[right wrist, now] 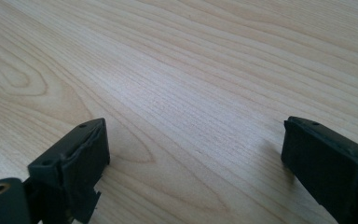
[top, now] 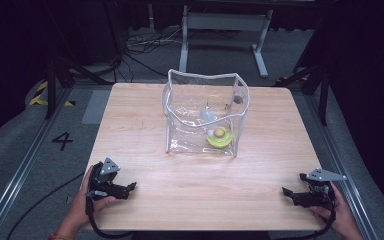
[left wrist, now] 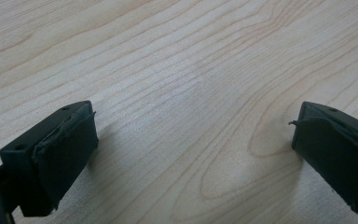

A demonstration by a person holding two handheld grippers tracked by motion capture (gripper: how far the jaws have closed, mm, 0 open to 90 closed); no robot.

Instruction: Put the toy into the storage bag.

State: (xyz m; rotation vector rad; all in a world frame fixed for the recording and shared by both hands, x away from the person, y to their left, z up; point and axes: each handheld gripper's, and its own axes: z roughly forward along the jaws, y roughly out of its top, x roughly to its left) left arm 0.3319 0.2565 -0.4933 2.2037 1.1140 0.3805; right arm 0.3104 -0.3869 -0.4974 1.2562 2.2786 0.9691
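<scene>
From the high view, a clear bag (top: pixel 206 114) stands open-topped at the middle of the table (top: pixel 145 130), and both grippers rest at the near edge, well apart from it. The left gripper (top: pixel 130 189) sits at about seven o'clock from the bag, so the bag lies toward its one o'clock; the right gripper (top: pixel 286 192) sits at about five o'clock, with the bag toward its eleven. I'd judge the two about equally far off, the left perhaps slightly nearer. The bag's longer side runs across the table, from nine to three. Count: one bag, two grippers, and inside the bag one yellow dish (top: pixel 220 138) with a small ball on it, one pale bottle-like thing (top: pixel 207 116), one loop of yellow cord (top: pixel 216 99) and one small grey piece (top: pixel 237 100), though these are too small to name surely. In the left gripper view, the jaws stand wide apart over bare wood with nothing between them. In the right gripper view, the jaws are likewise spread wide over bare wood, holding nothing.
</scene>
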